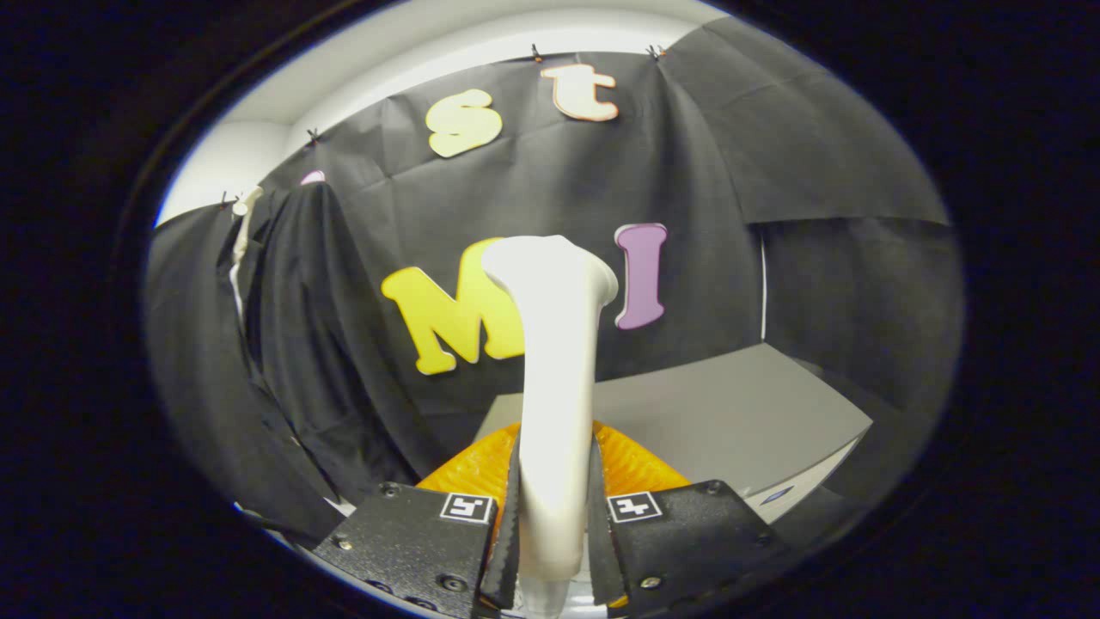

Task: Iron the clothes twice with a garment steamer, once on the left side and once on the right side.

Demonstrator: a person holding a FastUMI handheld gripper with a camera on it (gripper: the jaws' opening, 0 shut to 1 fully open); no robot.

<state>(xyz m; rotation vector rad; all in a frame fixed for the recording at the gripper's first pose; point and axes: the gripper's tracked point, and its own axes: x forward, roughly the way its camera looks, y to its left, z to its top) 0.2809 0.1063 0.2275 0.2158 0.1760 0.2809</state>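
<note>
The gripper held the white steamer tight between both fingers. A black shirt hung far left.

No words or numbers could be read. Two square black-and-white coded markers sat on the gripper, one each side of the white garment steamer its fingers clamped. A small blue mark on the grey table edge, right of the steamer, was too small to read.

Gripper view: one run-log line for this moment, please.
gripper shut on steamer | steamer upright, off table | black garment hanging beyond, apart | ironing not begun
</note>
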